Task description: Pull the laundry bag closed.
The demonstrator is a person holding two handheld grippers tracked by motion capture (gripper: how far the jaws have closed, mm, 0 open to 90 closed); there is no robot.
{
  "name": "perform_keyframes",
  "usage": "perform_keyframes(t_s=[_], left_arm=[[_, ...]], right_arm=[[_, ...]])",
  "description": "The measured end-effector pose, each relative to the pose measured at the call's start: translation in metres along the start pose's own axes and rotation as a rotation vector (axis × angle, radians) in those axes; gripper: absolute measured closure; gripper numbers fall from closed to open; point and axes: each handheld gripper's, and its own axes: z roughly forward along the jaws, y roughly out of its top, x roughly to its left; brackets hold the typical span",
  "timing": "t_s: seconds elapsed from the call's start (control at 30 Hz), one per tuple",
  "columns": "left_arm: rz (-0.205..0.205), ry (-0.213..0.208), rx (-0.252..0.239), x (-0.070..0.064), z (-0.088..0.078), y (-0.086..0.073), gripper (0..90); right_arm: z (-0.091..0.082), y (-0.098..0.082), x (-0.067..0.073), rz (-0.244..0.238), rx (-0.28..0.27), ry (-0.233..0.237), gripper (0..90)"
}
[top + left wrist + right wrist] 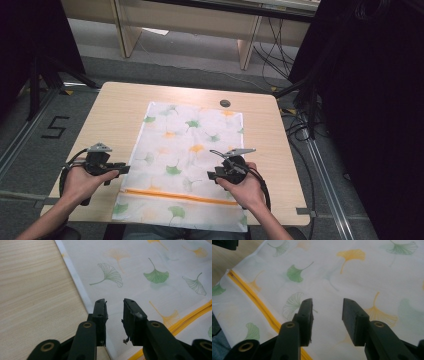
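A white cloth (190, 150) printed with green and orange ginkgo leaves lies flat along the middle of the wooden table (115, 115). An orange strip (180, 195) crosses it near the front edge. My left gripper (121, 169) hovers at the cloth's left border, held in a hand. In the left gripper view its jaws (115, 307) stand open above the cloth (150, 260) beside the hem, nothing between them. My right gripper (212, 175) sits over the cloth's right front part. Its jaws (327, 307) are wide open over the cloth (362, 277), with the orange strip (254, 300) to their left.
A small dark round disc (225, 103) lies on the table behind the cloth. The cloth's front end hangs over the table's near edge. Black stand legs (50, 75) are at the left, cables (300, 125) on the floor at the right, and wooden furniture (245, 45) beyond.
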Motion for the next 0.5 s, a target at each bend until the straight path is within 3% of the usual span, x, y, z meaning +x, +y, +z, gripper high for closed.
perform_keyframes(t_s=[0.07, 0.1, 0.17, 0.2, 0.3, 0.33, 0.47, 0.5], left_arm=[[0.000, 0.009, 0.013, 0.000, 0.000, 0.000, 74.0], [-0.002, 0.008, 0.011, -0.001, 0.001, 0.000, 74.0], [0.003, 0.008, 0.012, -0.001, 0.002, -0.001, 75.6], [0.007, 0.012, 0.039, -0.001, 0.001, 0.000, 76.7], [-0.017, 0.007, 0.063, -0.002, 0.002, -0.001, 81.8], [-0.014, -0.013, 0.104, -0.001, 0.001, 0.000, 82.9], [-0.017, -0.024, 0.119, -0.003, 0.002, 0.000, 84.5], [-0.015, -0.030, 0.140, -0.005, 0.003, 0.001, 84.7]], right_arm=[[0.001, 0.000, 0.003, -0.001, 0.001, 0.016, 63.4], [0.003, 0.002, 0.005, -0.026, 0.001, 0.003, 65.0], [0.006, 0.005, 0.011, -0.045, 0.000, 0.022, 66.8], [0.008, 0.005, 0.016, -0.062, -0.012, 0.035, 68.2], [0.018, 0.015, 0.034, -0.032, 0.007, 0.065, 74.0], [0.022, 0.017, 0.038, -0.027, 0.015, 0.063, 75.2], [0.032, 0.023, 0.051, 0.001, 0.029, 0.098, 77.5], [0.038, 0.026, 0.057, -0.027, 0.036, 0.150, 78.5]])
